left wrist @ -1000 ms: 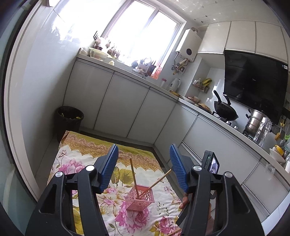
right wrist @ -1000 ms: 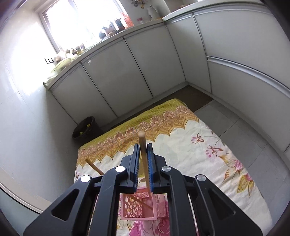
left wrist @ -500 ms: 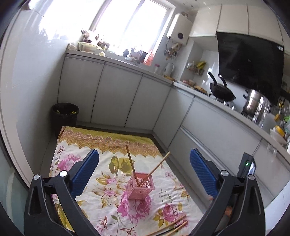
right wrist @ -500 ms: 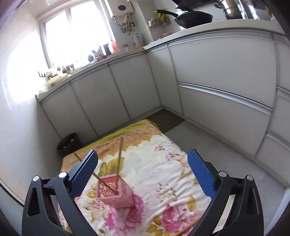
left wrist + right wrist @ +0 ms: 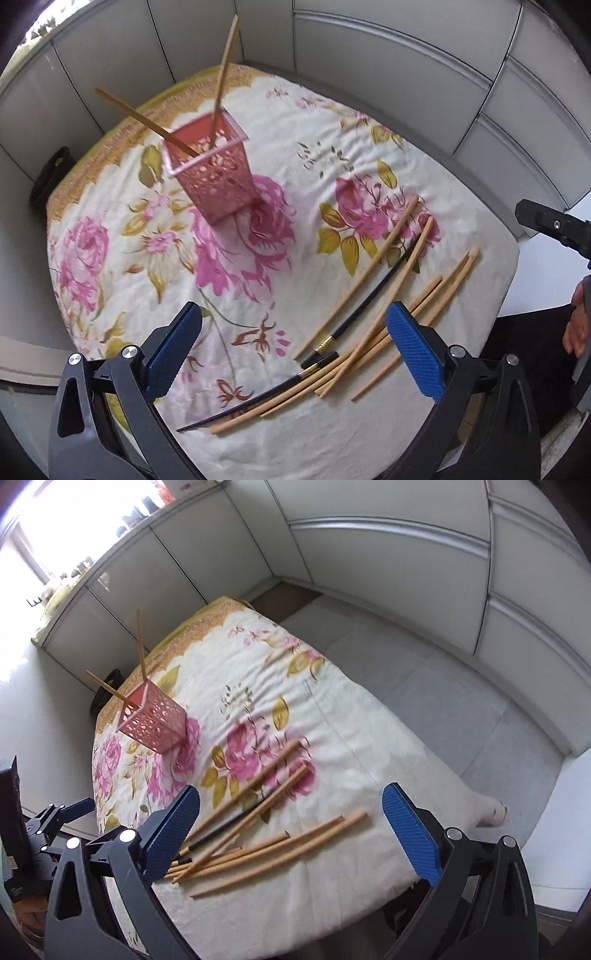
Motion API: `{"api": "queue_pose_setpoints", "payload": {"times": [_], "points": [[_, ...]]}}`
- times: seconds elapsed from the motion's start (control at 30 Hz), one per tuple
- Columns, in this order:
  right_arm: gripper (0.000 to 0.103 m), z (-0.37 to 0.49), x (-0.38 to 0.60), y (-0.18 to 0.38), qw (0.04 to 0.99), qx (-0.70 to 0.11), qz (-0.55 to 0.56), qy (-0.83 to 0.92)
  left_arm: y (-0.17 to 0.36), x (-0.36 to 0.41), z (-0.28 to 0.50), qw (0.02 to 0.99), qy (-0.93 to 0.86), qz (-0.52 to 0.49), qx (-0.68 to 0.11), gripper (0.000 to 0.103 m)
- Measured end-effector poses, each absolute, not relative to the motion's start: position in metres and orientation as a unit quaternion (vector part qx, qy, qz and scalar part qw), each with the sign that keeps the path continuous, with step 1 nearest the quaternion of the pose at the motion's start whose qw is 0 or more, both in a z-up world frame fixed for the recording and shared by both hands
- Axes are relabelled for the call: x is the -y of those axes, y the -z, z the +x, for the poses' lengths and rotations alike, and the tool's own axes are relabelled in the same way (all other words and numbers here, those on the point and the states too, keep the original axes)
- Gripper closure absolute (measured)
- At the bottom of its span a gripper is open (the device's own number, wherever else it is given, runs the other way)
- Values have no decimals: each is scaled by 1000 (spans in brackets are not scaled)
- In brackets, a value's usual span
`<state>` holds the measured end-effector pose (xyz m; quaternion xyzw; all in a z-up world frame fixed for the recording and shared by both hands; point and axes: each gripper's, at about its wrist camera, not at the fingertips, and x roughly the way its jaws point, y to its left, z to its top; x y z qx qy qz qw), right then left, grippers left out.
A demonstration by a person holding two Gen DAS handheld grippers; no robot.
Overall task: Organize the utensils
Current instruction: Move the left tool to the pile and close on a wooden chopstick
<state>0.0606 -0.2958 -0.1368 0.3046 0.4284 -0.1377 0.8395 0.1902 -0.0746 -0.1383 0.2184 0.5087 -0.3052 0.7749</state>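
A pink perforated holder [image 5: 212, 173] stands on the floral cloth [image 5: 122, 280] with two wooden chopsticks [image 5: 221, 79] leaning in it; it also shows in the right wrist view [image 5: 155, 722]. Several loose wooden chopsticks [image 5: 373, 354] and two black ones [image 5: 365, 299] lie in a heap near the cloth's front edge, also seen in the right wrist view [image 5: 266, 845]. My left gripper [image 5: 295, 347] is open and empty above the heap. My right gripper [image 5: 291, 829] is open and empty above the same heap.
White cabinet fronts [image 5: 388, 550] run around the cloth on the far and right sides. A dark bin [image 5: 107, 690] stands at the far left corner. Grey floor tiles [image 5: 461, 716] lie to the right of the cloth.
My right gripper opened and let go of a wooden chopstick, which now stands in the holder. Both grippers opened wide, pulled back and tilted down toward the loose heap.
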Motion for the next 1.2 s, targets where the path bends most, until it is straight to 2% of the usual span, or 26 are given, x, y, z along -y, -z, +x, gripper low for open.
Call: {"api": "queue_pose_setpoints", "payload": {"times": [0.1, 0.23, 0.3, 0.37, 0.67, 0.77, 1.07, 1.1, 1.17, 1.2], "points": [[7, 54, 307, 149, 823, -440, 327, 147, 154, 99, 195, 756, 320, 226, -525, 15], [7, 44, 319, 151, 820, -434, 339, 159, 163, 146, 205, 729, 341, 258, -534, 36], [7, 42, 326, 153, 818, -435, 340, 162, 170, 169, 212, 716, 349, 281, -536, 38], [7, 41, 336, 157, 811, -439, 348, 165, 178, 192, 214, 694, 359, 312, -541, 45], [7, 29, 369, 168, 785, -435, 408, 166, 202, 249, 220, 641, 375, 380, -552, 51], [7, 26, 375, 169, 780, -433, 420, 165, 210, 259, 223, 631, 369, 400, -553, 57], [7, 25, 382, 177, 765, -443, 439, 160, 230, 287, 221, 604, 380, 417, -563, 57], [7, 26, 382, 177, 765, -443, 440, 160, 232, 286, 219, 601, 382, 419, -563, 60], [7, 27, 382, 179, 762, -446, 443, 158, 231, 288, 218, 586, 403, 395, -581, 85], [7, 27, 382, 180, 760, -448, 445, 157, 233, 288, 215, 587, 405, 396, -579, 86]]}}
